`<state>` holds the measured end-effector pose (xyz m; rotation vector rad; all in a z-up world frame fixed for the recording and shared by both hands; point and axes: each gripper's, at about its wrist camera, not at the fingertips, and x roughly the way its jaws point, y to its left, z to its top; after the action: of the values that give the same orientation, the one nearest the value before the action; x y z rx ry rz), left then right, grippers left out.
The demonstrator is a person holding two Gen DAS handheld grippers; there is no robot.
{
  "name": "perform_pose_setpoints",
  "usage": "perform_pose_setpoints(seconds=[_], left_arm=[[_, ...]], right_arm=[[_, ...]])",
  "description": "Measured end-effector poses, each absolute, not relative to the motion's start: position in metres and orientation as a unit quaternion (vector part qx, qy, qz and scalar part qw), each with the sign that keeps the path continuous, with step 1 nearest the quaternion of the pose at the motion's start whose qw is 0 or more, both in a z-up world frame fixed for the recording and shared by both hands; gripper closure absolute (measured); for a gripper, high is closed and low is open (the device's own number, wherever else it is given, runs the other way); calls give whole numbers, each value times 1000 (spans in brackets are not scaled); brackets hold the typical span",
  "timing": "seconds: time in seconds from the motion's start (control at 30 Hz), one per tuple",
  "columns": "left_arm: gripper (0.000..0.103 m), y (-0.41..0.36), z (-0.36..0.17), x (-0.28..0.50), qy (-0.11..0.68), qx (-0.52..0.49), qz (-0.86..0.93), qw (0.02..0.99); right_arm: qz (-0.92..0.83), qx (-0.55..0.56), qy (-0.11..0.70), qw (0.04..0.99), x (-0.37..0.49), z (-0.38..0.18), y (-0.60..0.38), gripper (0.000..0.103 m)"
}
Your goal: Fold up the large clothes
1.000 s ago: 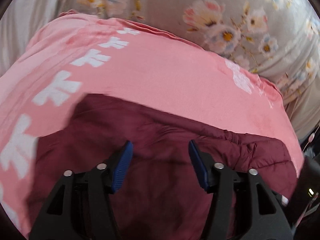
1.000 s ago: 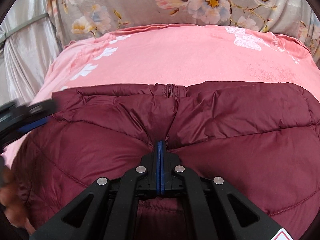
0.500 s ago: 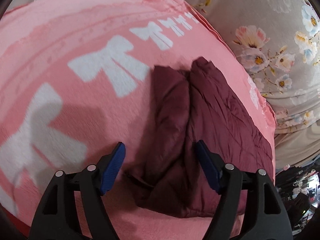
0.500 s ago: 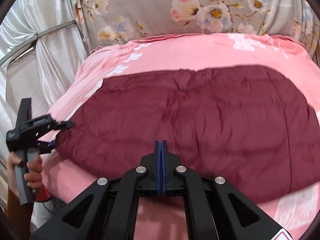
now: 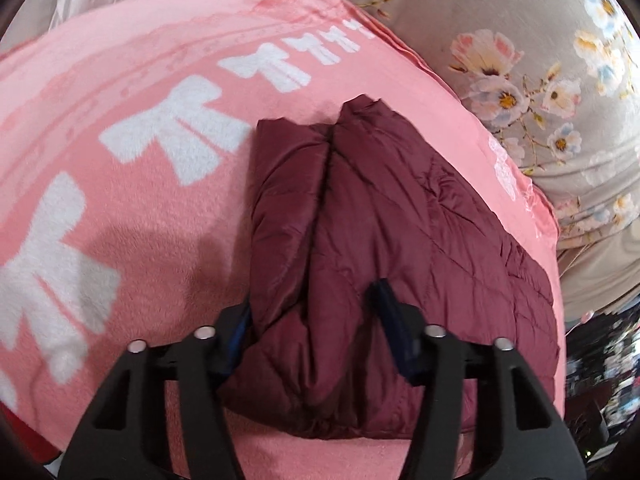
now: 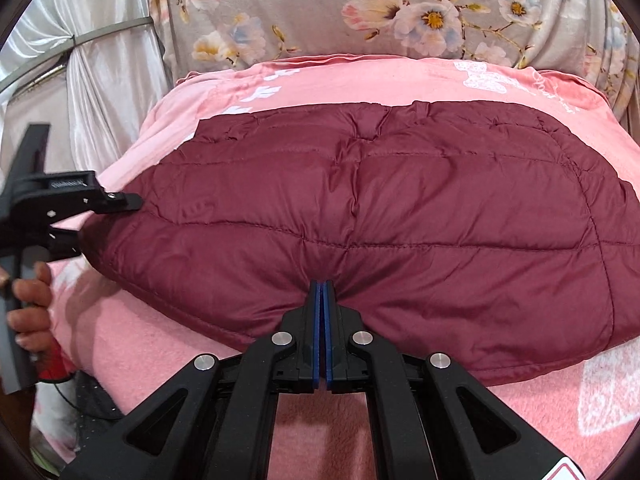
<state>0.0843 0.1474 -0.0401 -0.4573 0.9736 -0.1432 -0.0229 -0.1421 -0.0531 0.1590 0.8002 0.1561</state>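
A dark red quilted puffer jacket (image 6: 400, 208) lies folded flat on a pink blanket (image 6: 360, 80) with white bows. My right gripper (image 6: 322, 292) is shut on the jacket's near edge, the fabric bunched at the blue pads. In the left wrist view the jacket (image 5: 380, 220) shows end-on as two stacked layers. My left gripper (image 5: 310, 320) is open, its jaws either side of the jacket's left end; the left pad is partly hidden behind the fabric. The left gripper also shows in the right wrist view (image 6: 108, 216), held by a hand at the jacket's left end.
A grey floral sheet (image 6: 360, 8) covers the surface behind the blanket. A silvery tied curtain (image 6: 80, 60) hangs at the left. The blanket's edge drops off at the left (image 6: 132, 128), and dark clutter (image 5: 600, 340) lies past its right edge.
The jacket went from bunched with its zipper showing to laid flat. My left gripper moved from over the jacket to its left end and closed in around it. My right gripper stayed shut.
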Motion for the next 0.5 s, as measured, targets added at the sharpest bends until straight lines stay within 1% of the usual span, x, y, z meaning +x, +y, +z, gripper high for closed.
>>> perform_pose_setpoints(seconds=[0.03,0.1,0.17,0.3,0.5], left_arm=[[63,145,-35,82,460,-213,-69,859],[80,142,-26,78,455,-211,-74,862],[86,137,-13,74,445,-215,-92,864],[91,117,24,62,413,-208,-133,877],[93,75,74,48,373,-186,-189,889]], right_arm=[[74,74,386,916,-23,-55,-141,102],[72,74,382,918,-22,-57,-141,102],[70,71,376,921,-22,-59,-141,103],[61,51,359,930,-24,-61,-137,103],[53,54,302,950,-55,-45,-139,103]])
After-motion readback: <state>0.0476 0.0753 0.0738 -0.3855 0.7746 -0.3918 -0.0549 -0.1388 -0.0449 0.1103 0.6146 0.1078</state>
